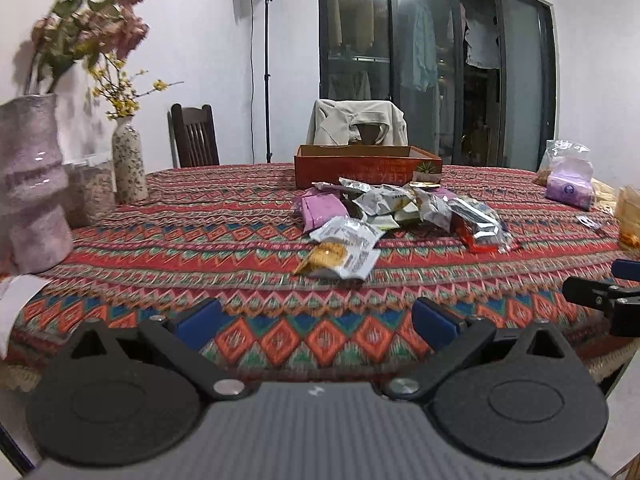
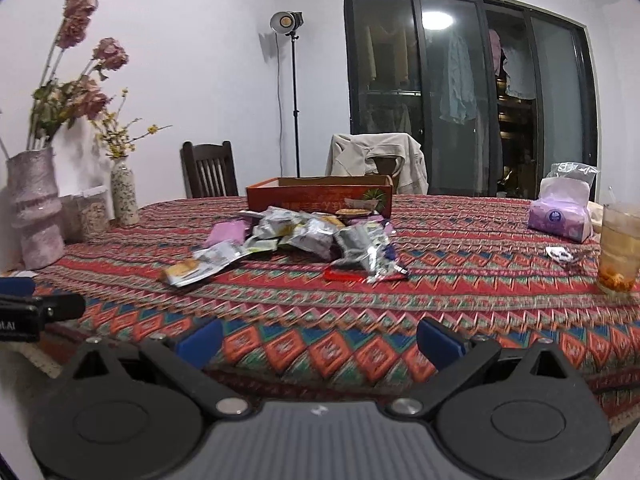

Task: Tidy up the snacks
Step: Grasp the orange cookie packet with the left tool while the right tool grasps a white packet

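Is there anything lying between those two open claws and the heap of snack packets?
Nothing visible: only bare patterned tablecloth lies between the left gripper, the right gripper and the snack pile.

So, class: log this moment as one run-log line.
left gripper: open, empty | right gripper: open, empty | snack packets: loose pile on tablecloth | orange box: behind pile | step: none grasped yet

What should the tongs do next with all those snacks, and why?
Probably reach the left tongs forward to the nearest packet, the one with the yellow picture. Both tongs are open and empty, hanging over the near edge of the table; the snack pile lies loose in front of the orange box, and that packet sits closest, apart from the heap.
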Motion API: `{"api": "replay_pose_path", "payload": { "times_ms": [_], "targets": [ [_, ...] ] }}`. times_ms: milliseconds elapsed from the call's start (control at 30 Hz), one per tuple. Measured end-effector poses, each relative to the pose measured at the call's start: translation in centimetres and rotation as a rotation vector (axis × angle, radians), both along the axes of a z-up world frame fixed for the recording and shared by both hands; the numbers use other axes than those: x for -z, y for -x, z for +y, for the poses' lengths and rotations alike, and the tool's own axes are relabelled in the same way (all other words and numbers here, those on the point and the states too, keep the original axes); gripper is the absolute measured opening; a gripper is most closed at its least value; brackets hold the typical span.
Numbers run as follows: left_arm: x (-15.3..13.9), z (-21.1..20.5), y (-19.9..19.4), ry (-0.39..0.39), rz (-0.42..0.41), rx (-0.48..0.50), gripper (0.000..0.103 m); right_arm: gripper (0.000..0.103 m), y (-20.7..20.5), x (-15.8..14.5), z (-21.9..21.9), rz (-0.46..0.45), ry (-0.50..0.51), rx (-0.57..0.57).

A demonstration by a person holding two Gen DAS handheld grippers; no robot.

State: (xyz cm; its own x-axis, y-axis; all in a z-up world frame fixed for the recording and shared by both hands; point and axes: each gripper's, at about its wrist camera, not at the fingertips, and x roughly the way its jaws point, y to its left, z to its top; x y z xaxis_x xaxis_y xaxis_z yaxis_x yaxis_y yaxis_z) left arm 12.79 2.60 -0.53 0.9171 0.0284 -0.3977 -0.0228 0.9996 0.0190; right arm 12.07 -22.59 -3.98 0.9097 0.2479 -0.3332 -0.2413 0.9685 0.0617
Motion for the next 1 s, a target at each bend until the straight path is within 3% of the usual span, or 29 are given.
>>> {"api": "replay_pose_path", "payload": {
  "times_ms": [333, 400, 467, 600, 767, 900, 1000],
  "targets": [
    [1.2, -0.8, -13.4, -0.002, 0.086, 0.047, 0.103, 0.102, -11.9, -1.4, -0.2, 0.036, -0.003, -0.011],
    [1.9, -0.8, -15.5, -0.004, 0.129, 0.067, 0.103, 0.098, -14.7, -1.5, 0.4, 0.059, -0.028, -0.053],
    [2.6, -0.6, -16.9, -0.006, 0.169, 0.081, 0.103, 0.086, -17.5, -1.5, 1.2, 0.101, -0.074, -0.097],
    [3.5, -0.1, -18.2, 0.022, 0.237, 0.129, 0.101, 0.079, -22.9, -1.4, 2.7, 0.161, -0.137, -0.152],
    [3.7, 0.0, -17.7, 0.009, 0.209, 0.138, 0.08, 0.071, -27.5, -0.8, 4.8, 0.208, -0.096, -0.161],
    [3.6, 0.0, -17.2, -0.006, 0.194, 0.133, 0.065, 0.066, -28.2, -0.2, 5.4, 0.203, -0.041, -0.16],
    [3.0, 0.1, -16.7, 0.021, 0.209, 0.109, 0.061, 0.05, -27.6, 0.0, 5.9, 0.18, 0.033, -0.183]
  ]
}}
